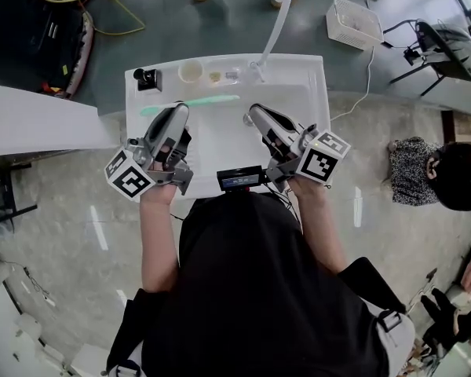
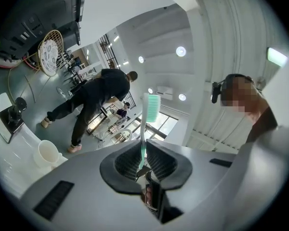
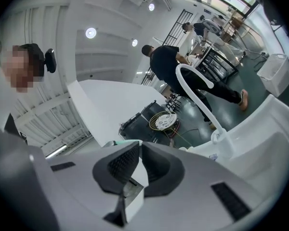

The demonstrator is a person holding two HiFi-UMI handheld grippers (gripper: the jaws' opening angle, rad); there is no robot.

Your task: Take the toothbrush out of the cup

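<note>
Left hand-held gripper [image 2: 142,147] is closed narrow on the toothbrush [image 2: 152,107]. Its ribbed pads pinch the mint-green handle, and the bristle head stands well clear of the jaws. Right hand-held gripper [image 3: 135,170] has its jaws together with nothing between them, and is held over the basin near the left one.

Toothbrush location: out of the cup [image 1: 190,71], carried over the counter [image 1: 306,73], lying crosswise in the head view.

Handling, as judged — light, stiff plastic, slim and smooth, so apt to pivot or slip between two pads. A hold nearer mid-handle would steady it, and the bristles are best left untouched.

Containers: the cup stands upright on the counter's back ledge, apart from the toothbrush, with nothing seen standing in it. A white basket [image 1: 355,20] sits on the floor beyond — contents not discernible.
</note>
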